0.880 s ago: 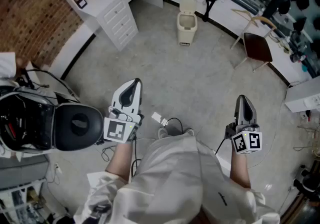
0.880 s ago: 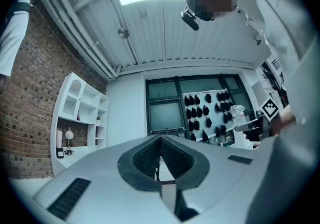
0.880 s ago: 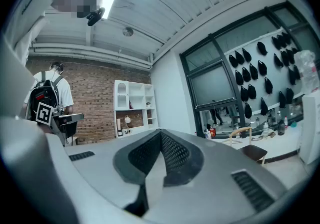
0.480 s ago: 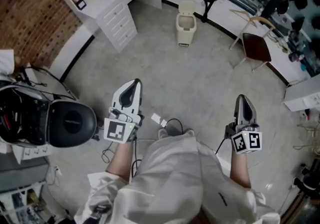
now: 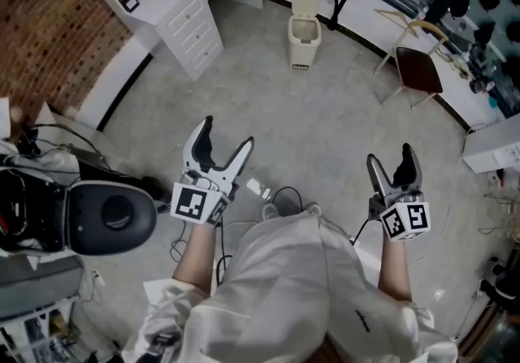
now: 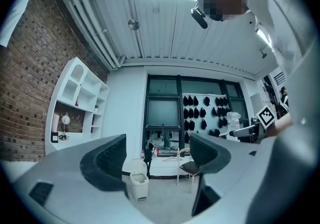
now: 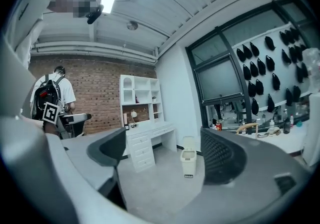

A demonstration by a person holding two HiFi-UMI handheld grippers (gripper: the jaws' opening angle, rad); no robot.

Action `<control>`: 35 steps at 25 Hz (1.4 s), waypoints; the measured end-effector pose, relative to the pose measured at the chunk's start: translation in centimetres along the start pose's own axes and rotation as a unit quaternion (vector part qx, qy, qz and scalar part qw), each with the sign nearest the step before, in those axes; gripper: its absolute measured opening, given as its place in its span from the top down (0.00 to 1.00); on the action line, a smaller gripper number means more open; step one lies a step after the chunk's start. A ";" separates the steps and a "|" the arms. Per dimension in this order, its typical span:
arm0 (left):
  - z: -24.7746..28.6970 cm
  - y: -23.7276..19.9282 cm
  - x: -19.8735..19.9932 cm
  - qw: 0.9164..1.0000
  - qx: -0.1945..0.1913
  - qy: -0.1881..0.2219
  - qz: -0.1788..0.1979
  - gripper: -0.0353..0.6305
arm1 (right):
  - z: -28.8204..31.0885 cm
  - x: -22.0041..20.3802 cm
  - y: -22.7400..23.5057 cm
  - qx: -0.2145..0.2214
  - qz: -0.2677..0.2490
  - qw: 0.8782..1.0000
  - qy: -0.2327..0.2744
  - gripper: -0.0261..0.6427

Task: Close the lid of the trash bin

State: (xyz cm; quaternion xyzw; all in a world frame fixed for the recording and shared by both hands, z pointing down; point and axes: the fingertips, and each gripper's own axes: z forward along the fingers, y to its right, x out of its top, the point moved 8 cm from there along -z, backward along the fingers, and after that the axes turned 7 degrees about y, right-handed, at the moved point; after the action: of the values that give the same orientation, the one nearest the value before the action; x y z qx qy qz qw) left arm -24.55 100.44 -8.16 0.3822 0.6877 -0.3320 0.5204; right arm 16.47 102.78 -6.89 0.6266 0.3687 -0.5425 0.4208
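A small cream trash bin point(image 5: 305, 31) stands on the grey floor far ahead, near the back wall, with its lid tipped up and the inside showing. It also appears between the jaws as the bin point(image 6: 137, 185) in the left gripper view and the bin point(image 7: 188, 163) in the right gripper view, far off in both. My left gripper point(image 5: 226, 134) is open and holds nothing, well short of the bin. My right gripper point(image 5: 391, 157) is open too, empty, lower right in the head view.
A white desk with drawers point(image 5: 191, 24) stands left of the bin, a dark-seated wooden chair point(image 5: 418, 69) to its right. A black round seat point(image 5: 110, 215) and cables point(image 5: 276, 199) lie close by me. A person with a backpack point(image 7: 52, 97) stands by the brick wall.
Both grippers' jaws, together in the earlier frames, now stand apart. The hands have stayed roughly where they were.
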 end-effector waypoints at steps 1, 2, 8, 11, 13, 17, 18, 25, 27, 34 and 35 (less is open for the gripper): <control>-0.2 -0.4 -0.2 1.000 0.002 -0.004 0.001 0.36 | 0.2 -0.2 -0.3 0.000 -0.005 1.000 -0.007 0.25; -0.3 -0.8 -0.3 1.000 0.004 -0.008 0.003 0.34 | 0.4 -0.4 -0.6 -0.002 -0.010 1.000 -0.015 0.23; -1.3 -3.1 -0.8 1.000 0.016 -0.020 0.000 0.32 | 0.9 -1.4 -1.9 -0.019 -0.022 0.999 -0.037 0.11; -1.3 -3.7 -0.8 1.000 0.014 -0.026 0.004 0.31 | 1.3 -1.7 -2.5 -0.015 -0.020 0.999 -0.047 0.09; -0.9 -3.9 -0.8 1.000 0.011 -0.027 0.007 0.30 | 1.8 -1.7 -2.4 -0.012 -0.019 0.998 -0.051 0.09; 0.0 -3.6 -1.1 1.000 0.003 -0.028 0.012 0.30 | 2.8 -2.1 -2.2 -0.002 -0.013 0.998 -0.055 0.08; 0.3 -3.5 -1.1 0.999 0.001 -0.028 0.018 0.30 | 3.1 -2.2 -2.1 0.000 -0.011 0.998 -0.055 0.08; 3.6 -5.7 -1.9 0.999 0.016 -0.028 0.025 0.30 | 8.1 -3.0 -0.5 0.023 -0.003 0.998 -0.056 0.08; 5.1 -6.3 -2.5 0.999 0.023 -0.030 0.029 0.30 | 9.9 -3.3 0.7 0.029 0.002 0.998 -0.057 0.08; 14.0 -8.2 -4.4 0.998 0.034 -0.039 0.028 0.30 | 18.2 -3.6 6.3 0.048 0.014 0.997 -0.059 0.08; 15.4 -8.4 -4.8 0.998 0.033 -0.040 0.026 0.30 | 19.5 -3.8 7.1 0.051 0.017 0.997 -0.062 0.08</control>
State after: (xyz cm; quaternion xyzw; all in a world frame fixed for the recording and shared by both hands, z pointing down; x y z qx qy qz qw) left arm -23.99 82.34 -6.62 0.4034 0.6447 -0.3560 0.5430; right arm 15.30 82.05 -3.38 0.6188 0.3030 -0.5911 0.4194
